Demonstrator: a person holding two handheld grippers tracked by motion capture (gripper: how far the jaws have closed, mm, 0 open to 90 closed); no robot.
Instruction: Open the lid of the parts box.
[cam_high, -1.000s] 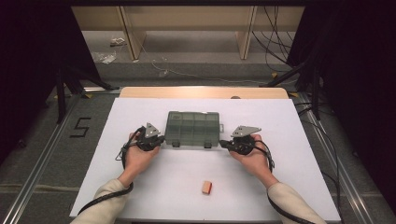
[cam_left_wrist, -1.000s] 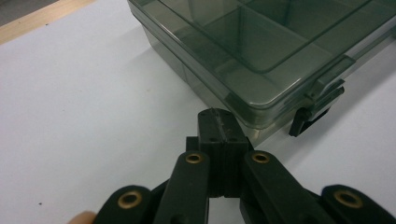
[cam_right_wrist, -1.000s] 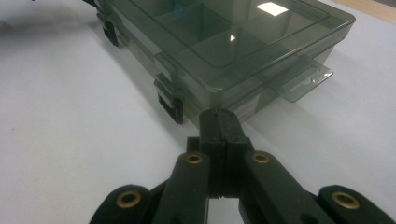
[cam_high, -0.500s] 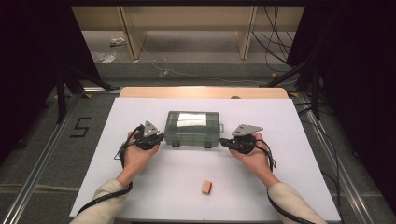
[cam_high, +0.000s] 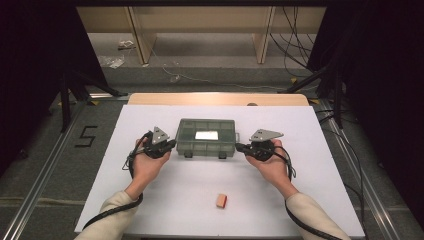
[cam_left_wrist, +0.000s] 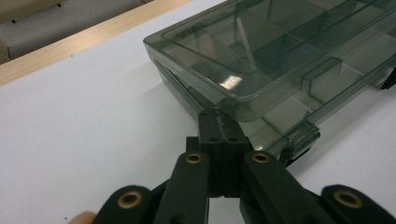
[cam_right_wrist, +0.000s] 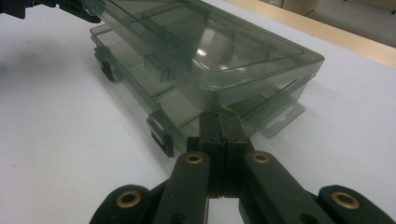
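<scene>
Flanking: translucent grey plastic compartment box (cam_high: 205, 138), lid slightly raised.
Left gripper (cam_high: 172, 145): jaws closed, empty, tips at box's left end.
Right gripper (cam_high: 239, 147): jaws closed, empty, tips at box's right end.

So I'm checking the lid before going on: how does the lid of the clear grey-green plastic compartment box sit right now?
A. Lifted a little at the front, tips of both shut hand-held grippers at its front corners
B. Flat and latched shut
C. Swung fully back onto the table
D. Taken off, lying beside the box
A: in both gripper views the lid of the clear grey-green plastic compartment box stands raised off the base, with the left hand-held gripper and right hand-held gripper shut at its corners.
</scene>
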